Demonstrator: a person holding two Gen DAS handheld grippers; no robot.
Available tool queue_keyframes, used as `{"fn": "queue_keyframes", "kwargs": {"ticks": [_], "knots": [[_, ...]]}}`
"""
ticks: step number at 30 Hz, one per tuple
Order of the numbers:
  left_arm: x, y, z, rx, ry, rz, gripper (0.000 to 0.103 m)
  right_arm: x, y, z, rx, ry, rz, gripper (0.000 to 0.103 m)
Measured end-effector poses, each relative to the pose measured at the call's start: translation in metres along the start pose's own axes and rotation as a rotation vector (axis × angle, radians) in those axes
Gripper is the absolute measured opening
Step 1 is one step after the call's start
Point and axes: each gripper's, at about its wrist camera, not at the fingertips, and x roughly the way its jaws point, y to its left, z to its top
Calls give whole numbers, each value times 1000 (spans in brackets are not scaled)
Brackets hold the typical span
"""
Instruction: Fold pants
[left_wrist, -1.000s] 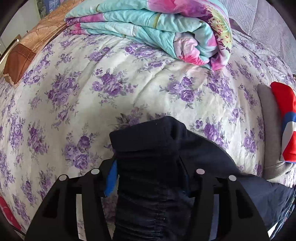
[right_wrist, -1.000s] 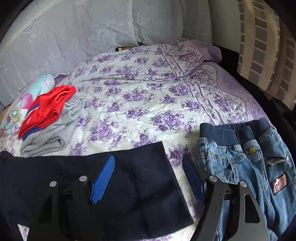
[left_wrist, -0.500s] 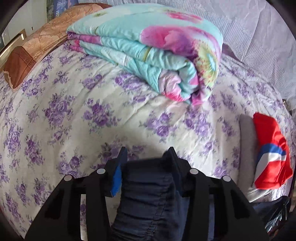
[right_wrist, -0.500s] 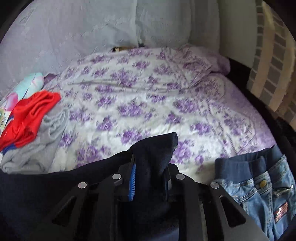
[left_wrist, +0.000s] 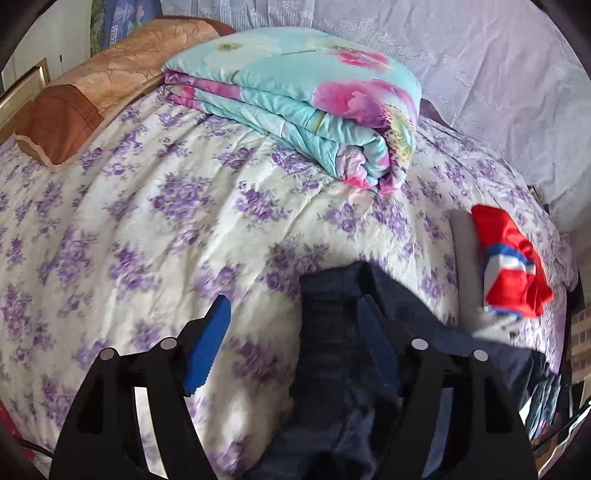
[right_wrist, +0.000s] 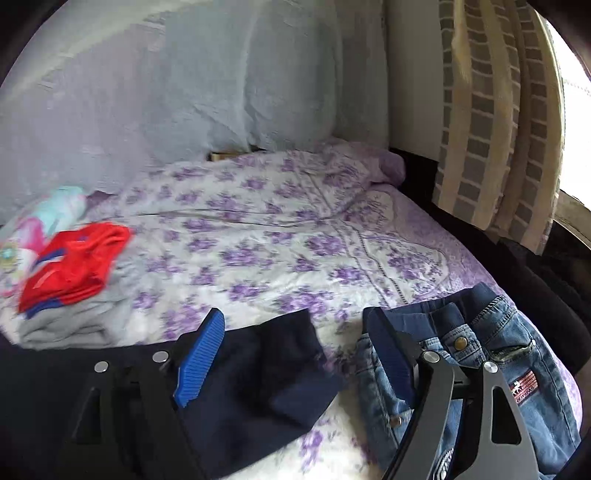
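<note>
Once both grips let go, dark pants (right_wrist: 258, 387) dropped back onto floral bedspread (right_wrist: 277, 258). Left gripper (left_wrist: 291, 347) jaws were opening, waistband end between them, maybe brushing right pad. Right gripper (right_wrist: 295, 354) jaws were opening, clear above leg end. Fold laid; next fold pending.

pants (right_wrist: 258, 398): dark navy cloth, matt, soft knit look
jeans (right_wrist: 491, 369): blue denim, faded, metal button
bed cover (left_wrist: 166, 221): quilted cloth, purple floral print, matt
folded quilt (left_wrist: 314, 99): smooth printed cloth
left gripper (left_wrist: 291, 339): matt black plastic, blue pads
right gripper (right_wrist: 295, 350): black plastic, ribbed blue pads
</note>
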Motion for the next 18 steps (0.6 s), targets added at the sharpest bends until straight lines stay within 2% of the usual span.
{"fn": "queue_keyframes", "kwargs": {"ticks": [2,5,9,12,14,16,18], "knots": [[-25,7,-41,52,-11,1,69,-49,5,-23,-34,-16,125,87],[-47,19,-110,76,10,-52,69,-108,14,-66,-65,-21,244,92],[-46,28,-179,55,55,-122,69,-166,15,-126,-70,-20,319,92],[-25,23,-197,32,108,-197,69,-204,7,-158,-41,-34,350,92],[-1,11,-199,27,146,-226,69,-234,-7,-172,0,-66,415,92],[7,-1,-195,44,79,-193,71,-267,-22,-182,28,-107,529,92],[12,-7,-190,30,57,-185,68,-291,-38,-192,30,-92,711,93]]}}
